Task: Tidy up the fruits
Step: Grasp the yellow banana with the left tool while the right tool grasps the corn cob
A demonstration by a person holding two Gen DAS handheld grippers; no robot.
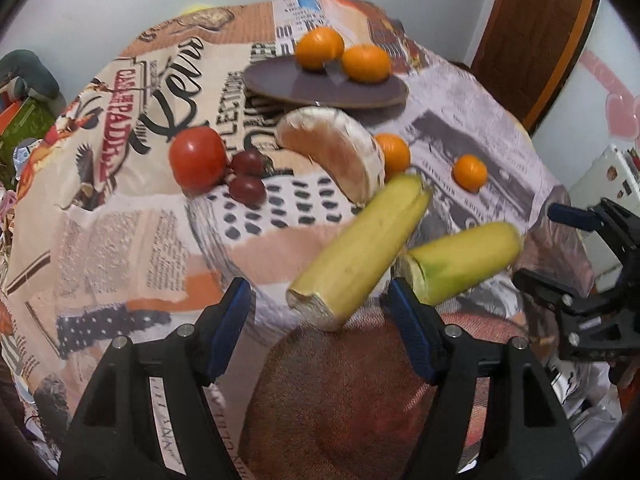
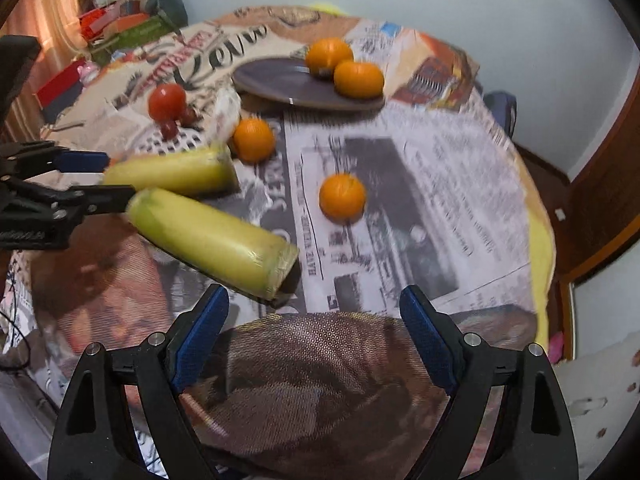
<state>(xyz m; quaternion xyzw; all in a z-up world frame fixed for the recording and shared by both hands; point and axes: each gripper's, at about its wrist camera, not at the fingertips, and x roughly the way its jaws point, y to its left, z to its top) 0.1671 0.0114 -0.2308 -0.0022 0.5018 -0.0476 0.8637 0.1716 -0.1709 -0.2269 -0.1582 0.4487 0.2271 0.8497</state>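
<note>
Two cut banana halves lie on the printed tablecloth: one (image 1: pixel 360 248) just ahead of my open, empty left gripper (image 1: pixel 320 312), the other (image 1: pixel 460 260) to its right. In the right wrist view the nearer half (image 2: pixel 212 244) lies ahead-left of my open, empty right gripper (image 2: pixel 314 320). A dark plate (image 1: pixel 320 88) at the back holds two mandarins (image 1: pixel 320 48) (image 1: pixel 366 63). Two more mandarins (image 1: pixel 394 152) (image 1: pixel 470 172) lie loose. A pomelo wedge (image 1: pixel 336 152), a tomato (image 1: pixel 198 158) and two grapes (image 1: pixel 246 176) lie mid-table.
The round table (image 2: pixel 460 208) drops off at its right and near edges. Boxes and clutter (image 2: pixel 112 28) stand beyond its far left. A wooden door (image 1: pixel 532 36) is at the right. The right gripper shows at the left wrist view's right edge (image 1: pixel 592 264).
</note>
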